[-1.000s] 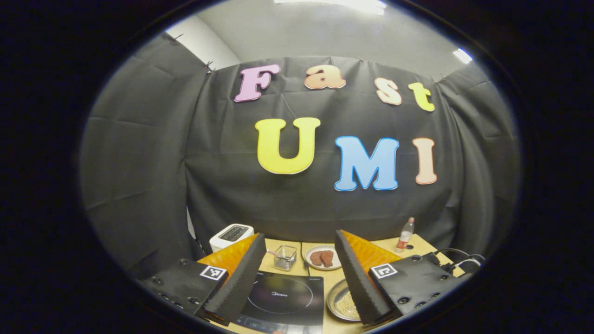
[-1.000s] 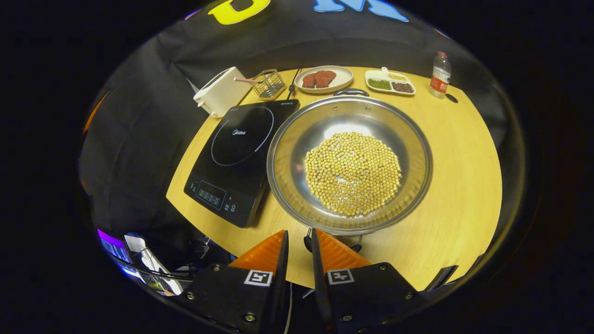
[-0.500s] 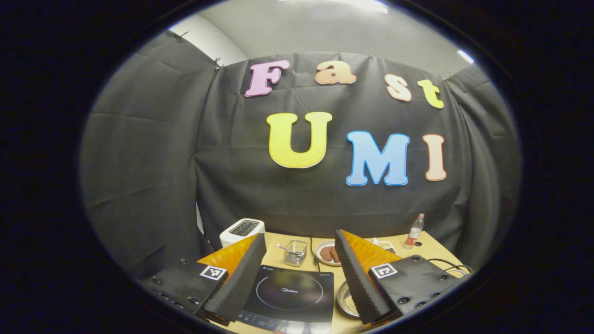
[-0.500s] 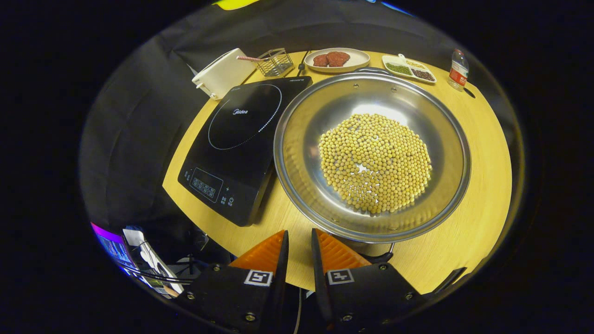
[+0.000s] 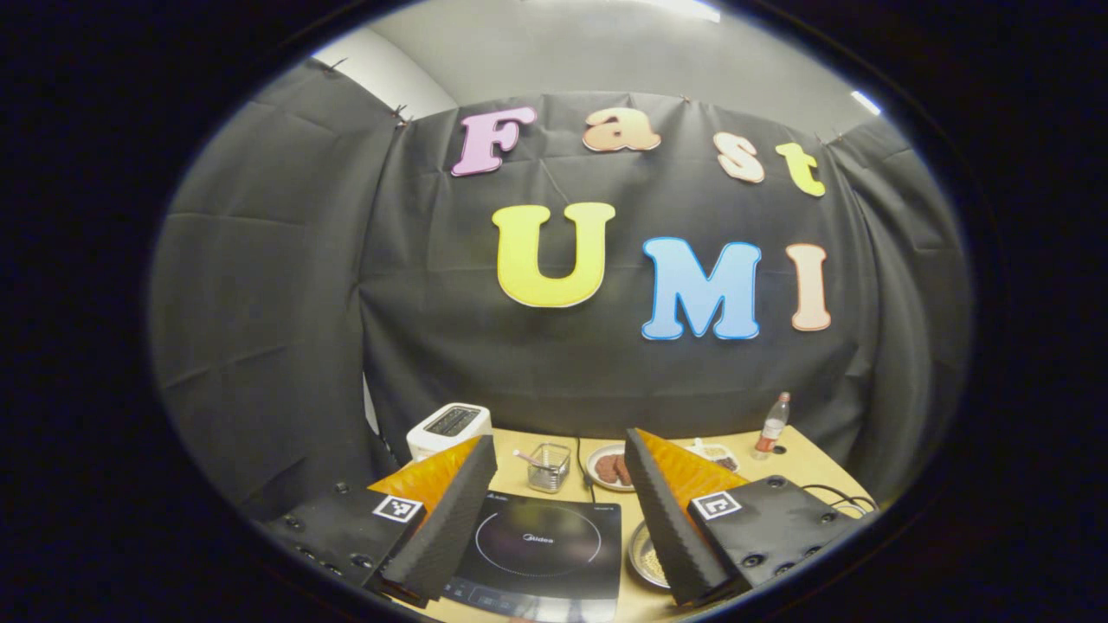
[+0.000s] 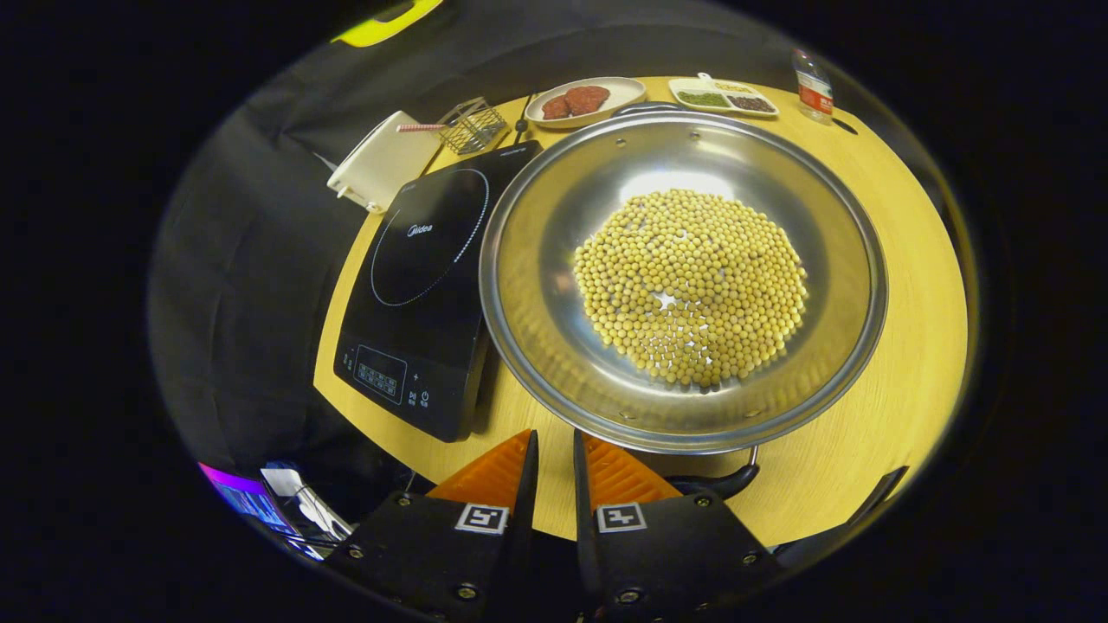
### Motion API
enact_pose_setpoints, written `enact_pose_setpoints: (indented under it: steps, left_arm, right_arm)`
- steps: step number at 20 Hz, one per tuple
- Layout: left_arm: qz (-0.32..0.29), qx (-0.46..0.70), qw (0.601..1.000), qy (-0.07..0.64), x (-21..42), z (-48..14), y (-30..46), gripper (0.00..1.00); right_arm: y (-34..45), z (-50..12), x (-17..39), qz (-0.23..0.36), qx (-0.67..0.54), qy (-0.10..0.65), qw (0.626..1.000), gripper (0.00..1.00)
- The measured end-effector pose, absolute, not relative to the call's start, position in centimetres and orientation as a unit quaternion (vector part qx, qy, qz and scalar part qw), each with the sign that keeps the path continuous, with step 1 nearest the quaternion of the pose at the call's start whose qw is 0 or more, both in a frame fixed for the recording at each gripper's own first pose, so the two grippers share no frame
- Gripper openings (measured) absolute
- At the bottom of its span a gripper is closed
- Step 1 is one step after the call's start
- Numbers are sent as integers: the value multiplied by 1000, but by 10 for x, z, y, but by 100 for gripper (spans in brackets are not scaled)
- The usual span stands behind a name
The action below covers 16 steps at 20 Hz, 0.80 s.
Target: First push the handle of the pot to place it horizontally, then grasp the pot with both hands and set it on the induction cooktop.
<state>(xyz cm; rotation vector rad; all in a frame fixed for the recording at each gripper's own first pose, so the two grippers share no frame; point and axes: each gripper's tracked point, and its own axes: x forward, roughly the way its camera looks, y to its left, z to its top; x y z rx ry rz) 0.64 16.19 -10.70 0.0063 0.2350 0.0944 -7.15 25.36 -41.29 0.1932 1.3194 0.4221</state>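
In the right gripper view a wide steel pot (image 6: 528, 346) of yellow beans (image 6: 688, 285) sits on the wooden table, right of the black induction cooktop (image 6: 424, 285). Its black near handle (image 6: 718, 480) pokes out under the rim, just right of my right gripper (image 6: 550, 443). That gripper is shut with nothing between its fingers. The far handle (image 6: 645, 106) lies at the back rim. My left gripper (image 5: 558, 441) hangs high, open and empty, above the cooktop (image 5: 537, 545). A sliver of the pot (image 5: 645, 554) shows beside its right finger.
A white toaster (image 6: 381, 160), a wire basket (image 6: 472, 130), a plate of meat (image 6: 584, 99), a divided dish (image 6: 723, 95) and a bottle (image 6: 814, 82) line the table's back edge. The table's front edge lies just under my right gripper.
My right gripper has come closer to the pot, staying shut. The near handle, straight ahead before, now lies to the right of its fingers. The left gripper has drifted slightly and stays open.
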Motion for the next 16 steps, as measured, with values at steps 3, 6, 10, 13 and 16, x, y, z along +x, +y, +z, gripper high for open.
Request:
enact_pose_setpoints:
  steps: [3,6,10,13,16]
  left_arm:
    - [38,1,993,115,10,-105,150,99]
    - [28,4,993,113,15,-104,140,99]
    - [14,7,994,110,18,-103,127,99]
    - [6,10,994,110,21,-100,118,99]
    - [3,9,994,110,21,-102,112,99]
  right_arm:
    - [243,-414,-72,183,92,606,768,23]
    - [231,-415,-72,174,90,606,771,23]
    - [215,-417,-71,159,94,606,774,23]
    - [200,-420,-70,145,89,605,778,23]
    - [186,-420,-68,132,94,606,779,23]
